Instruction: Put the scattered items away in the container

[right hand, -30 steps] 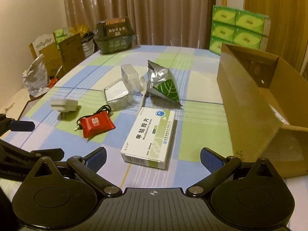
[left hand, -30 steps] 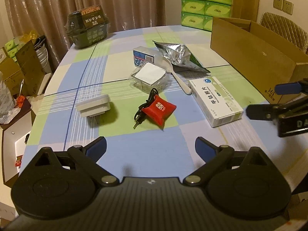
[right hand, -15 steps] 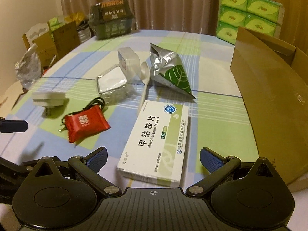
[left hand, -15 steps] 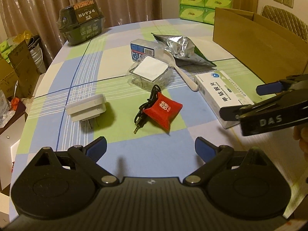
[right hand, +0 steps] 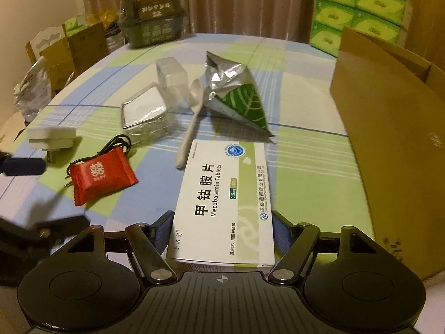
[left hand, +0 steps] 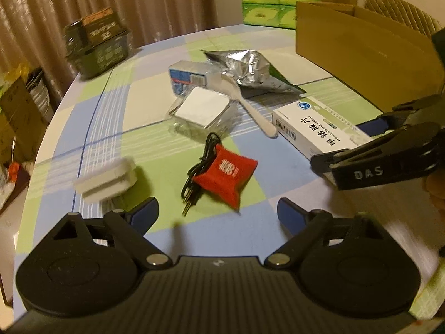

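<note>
Right now your right gripper (right hand: 222, 232) has the near end of the white tablet box (right hand: 225, 197) between its blue pads; its jaws have just been closing and sit against the box's two long sides, so it reads as clamped on the box, which lies flat on the checked tablecloth (right hand: 308, 172). The box should be light and fairly stiff, but thin card will crush under a hard squeeze, so across the narrow width near one end seems a sound hold. Your left gripper (left hand: 218, 213) hovers with its jaws apart and nothing between them, though they have just been closing a little; just beyond it lies the red sachet (left hand: 226, 174), touching a coiled black cable (left hand: 198, 172). The sachet looks soft and slippery, best pinched across its middle. Farther off are a white plug adapter (left hand: 107, 182), a clear plastic case (left hand: 203, 111), a white spoon (left hand: 250, 108) and a crinkled foil pouch (left hand: 247, 69), which should be light and floppy. The open cardboard box (right hand: 389, 128), likely the container, stands near the tablet box on its right. Its inside is hidden behind its near wall, the adapter is blurred in the left view, and the cable's far end is tucked under the sachet.
</note>
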### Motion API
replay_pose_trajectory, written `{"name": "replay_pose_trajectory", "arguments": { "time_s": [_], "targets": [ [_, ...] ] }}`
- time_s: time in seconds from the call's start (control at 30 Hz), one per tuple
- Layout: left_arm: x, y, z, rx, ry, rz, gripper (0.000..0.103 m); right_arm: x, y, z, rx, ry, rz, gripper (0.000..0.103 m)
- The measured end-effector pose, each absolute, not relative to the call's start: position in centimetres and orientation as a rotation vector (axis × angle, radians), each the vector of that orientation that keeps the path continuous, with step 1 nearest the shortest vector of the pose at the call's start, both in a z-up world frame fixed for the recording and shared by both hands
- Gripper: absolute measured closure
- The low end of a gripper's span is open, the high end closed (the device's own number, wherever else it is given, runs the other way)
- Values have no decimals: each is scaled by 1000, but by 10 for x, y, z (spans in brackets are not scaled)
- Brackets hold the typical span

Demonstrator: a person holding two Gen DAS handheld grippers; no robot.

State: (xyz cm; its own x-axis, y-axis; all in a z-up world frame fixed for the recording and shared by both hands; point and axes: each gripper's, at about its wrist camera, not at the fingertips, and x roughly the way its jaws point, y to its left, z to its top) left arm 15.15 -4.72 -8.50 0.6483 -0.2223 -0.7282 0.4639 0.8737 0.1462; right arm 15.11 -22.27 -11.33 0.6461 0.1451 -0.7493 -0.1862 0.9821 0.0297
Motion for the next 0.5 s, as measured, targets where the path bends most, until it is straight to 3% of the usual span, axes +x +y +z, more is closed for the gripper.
{"name": "replay_pose_trajectory", "arguments": {
  "time_s": [0.23,0.5],
  "targets": [
    [164,-75,-92,490,732,-448,42,136,-249,-107,-18,851,146,34],
    [165,-85,-98,466,791,-496,55,122,-262,-101,13,840,136,34]
  ]
}}
